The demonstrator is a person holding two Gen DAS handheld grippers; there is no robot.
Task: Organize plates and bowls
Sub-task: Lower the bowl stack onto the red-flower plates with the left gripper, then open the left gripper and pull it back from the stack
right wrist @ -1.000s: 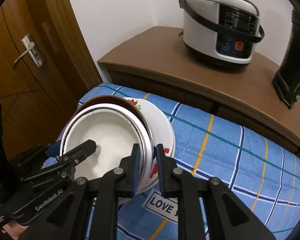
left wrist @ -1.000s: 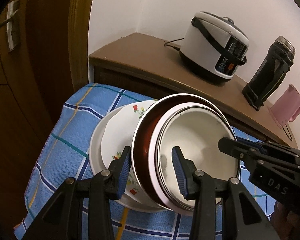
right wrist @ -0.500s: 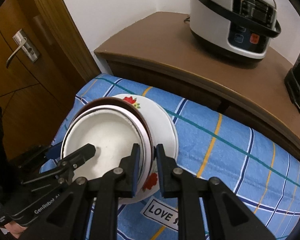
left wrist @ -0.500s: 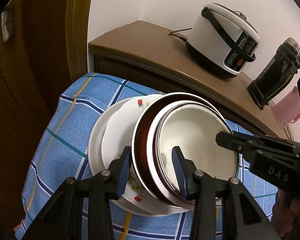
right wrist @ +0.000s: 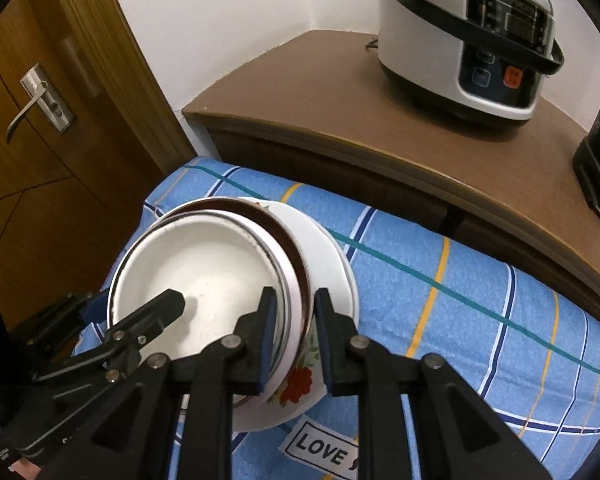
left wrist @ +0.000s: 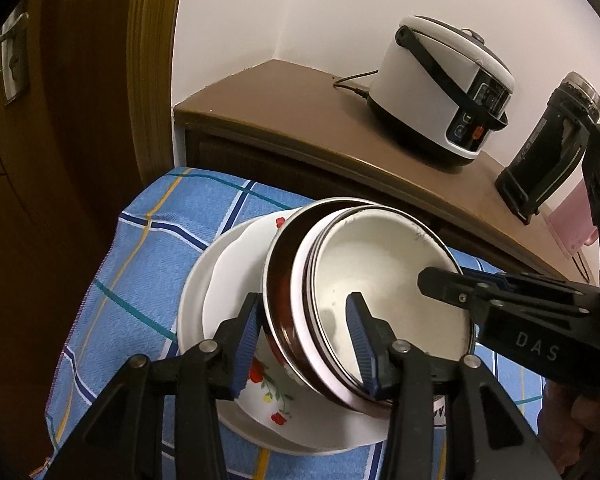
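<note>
A white bowl [left wrist: 380, 280] [right wrist: 204, 272] sits nested in a steel-rimmed bowl and a brown bowl [left wrist: 280, 280]. The nest leans tilted on a floral plate [left wrist: 268, 396] [right wrist: 296, 384], which lies on a large white plate [left wrist: 192, 300]. My left gripper [left wrist: 303, 300] straddles the near rims, one pad outside the brown bowl and one inside the white bowl. Its jaws are opening and the inner pad stands off the wall. My right gripper [right wrist: 295, 293] is shut on the opposite rims, one pad inside and one outside.
The plates rest on a blue checked cloth [left wrist: 148, 260] with a "LOVE" label [right wrist: 320, 448]. Behind it a brown sideboard [left wrist: 300, 120] carries a white rice cooker [left wrist: 440, 88], a black flask [left wrist: 548, 148] and a pink jug [left wrist: 572, 224]. A wooden door [right wrist: 36, 100] is at left.
The right gripper has come slightly lower and closer with the bowl rims in it. The left jaws have widened a little around the rims. The bowls stay tilted on the plates.
</note>
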